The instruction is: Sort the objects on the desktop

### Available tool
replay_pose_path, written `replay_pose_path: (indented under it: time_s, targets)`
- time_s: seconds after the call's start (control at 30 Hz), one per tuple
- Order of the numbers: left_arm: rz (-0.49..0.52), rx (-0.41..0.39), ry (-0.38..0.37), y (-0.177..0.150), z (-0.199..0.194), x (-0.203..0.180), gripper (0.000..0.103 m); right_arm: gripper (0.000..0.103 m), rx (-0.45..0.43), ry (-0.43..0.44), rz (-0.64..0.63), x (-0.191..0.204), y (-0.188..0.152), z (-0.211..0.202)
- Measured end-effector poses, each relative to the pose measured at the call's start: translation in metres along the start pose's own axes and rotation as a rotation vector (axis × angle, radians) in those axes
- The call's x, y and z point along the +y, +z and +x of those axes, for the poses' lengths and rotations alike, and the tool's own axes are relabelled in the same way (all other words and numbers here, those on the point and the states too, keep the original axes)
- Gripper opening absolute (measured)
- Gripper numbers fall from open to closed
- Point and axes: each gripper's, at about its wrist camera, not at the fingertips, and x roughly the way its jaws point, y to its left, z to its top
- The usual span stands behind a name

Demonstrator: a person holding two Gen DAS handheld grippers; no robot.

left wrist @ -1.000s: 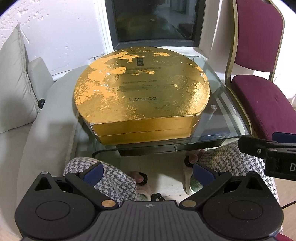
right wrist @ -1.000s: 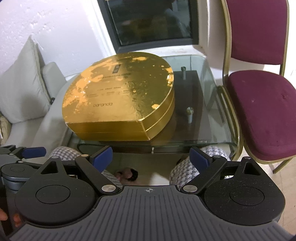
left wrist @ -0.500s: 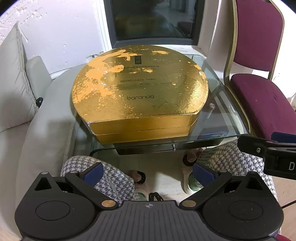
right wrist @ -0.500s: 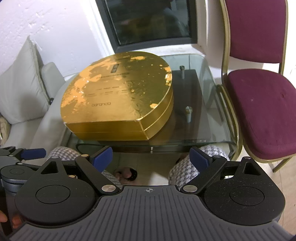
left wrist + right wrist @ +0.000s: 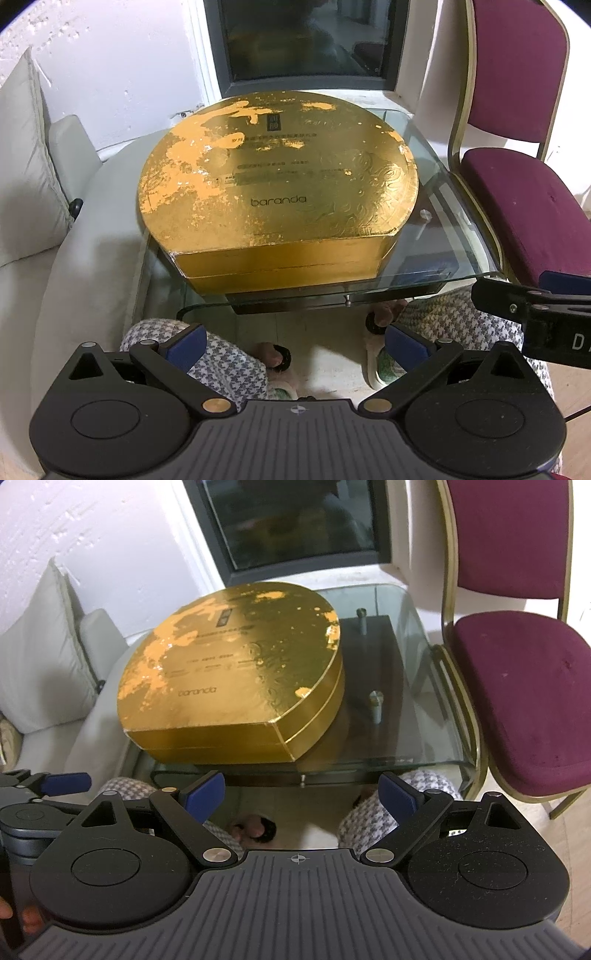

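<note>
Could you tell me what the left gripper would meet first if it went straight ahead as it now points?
Probably the flat front wall of the large gold lidded box on the glass table; the open left gripper has nothing between, though depth is uncertain.

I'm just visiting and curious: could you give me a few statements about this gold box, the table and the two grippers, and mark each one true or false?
1. The gold box sits on a glass table. True.
2. The box's lid is off. False: the lid is on, closed over the base.
3. The left gripper is clamped on the box. False: its jaws are spread, empty and short of the table.
4. A maroon chair stands to the right of the table. True.
5. The right gripper is open and holds nothing. True.
6. The word on the lid reads "sunrise". False: it reads "baranda".
</note>
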Motion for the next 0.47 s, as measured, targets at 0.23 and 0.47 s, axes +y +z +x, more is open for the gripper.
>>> replay_pose_path:
  time_s: [0.23, 0.47]
  targets:
    - [-0.010, 0.017, -0.004, 0.004, 0.008, 0.003, 0.102, 0.094, 0.015, 0.003, 0.006, 0.001, 0.002, 0.009]
    - [0.011, 0.005, 0.012, 0.008, 0.015, 0.003, 0.102, 0.094, 0.019, 0.008, 0.014, 0.001, 0.007, 0.017]
